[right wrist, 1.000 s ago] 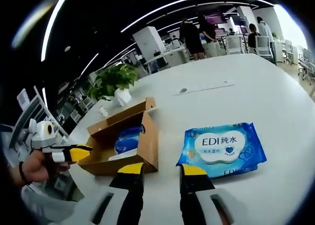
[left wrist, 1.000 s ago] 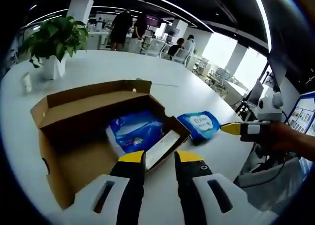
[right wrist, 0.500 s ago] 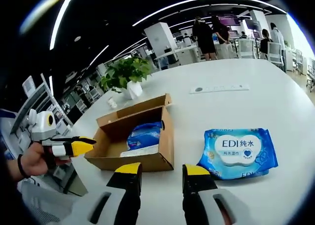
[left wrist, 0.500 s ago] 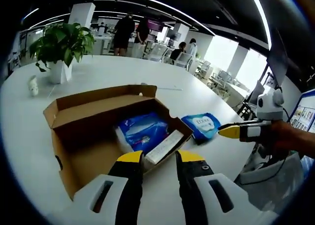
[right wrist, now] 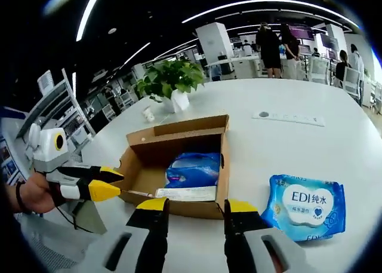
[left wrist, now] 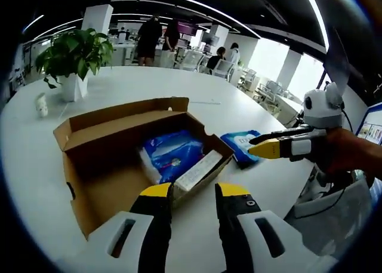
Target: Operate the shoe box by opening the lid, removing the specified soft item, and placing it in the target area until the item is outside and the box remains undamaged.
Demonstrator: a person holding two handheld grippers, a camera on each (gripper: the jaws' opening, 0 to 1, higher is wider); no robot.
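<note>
1. Far left in left gripper view: potted plant [left wrist: 71, 55] at table [left wrist: 227, 114] edge, small white item [left wrist: 41, 104] beside it. Same spots vs 1 s ago; only the cam angle differs.
2. Shoe box [left wrist: 119, 147] center-left, lid already open, flaps up, walls look undamaged. Blue soft pack [left wrist: 173, 156] inside w/ a white strip [left wrist: 197, 171] along near wall. Contents same as 0.5 s ago.
3. Left gripper [left wrist: 188, 192] low center, just short of box's near wall; jaws spread, nothing between.
4. Wipes pack [right wrist: 304, 207] flat on table right of box, apart from it – already outside, so removal looks done.
5. Right gripper [right wrist: 196, 208] now faces box front, closer than 1 s ago; jaws apart, empty. Reads as turning back to the box, maybe for 2nd pack – a guess.
</note>
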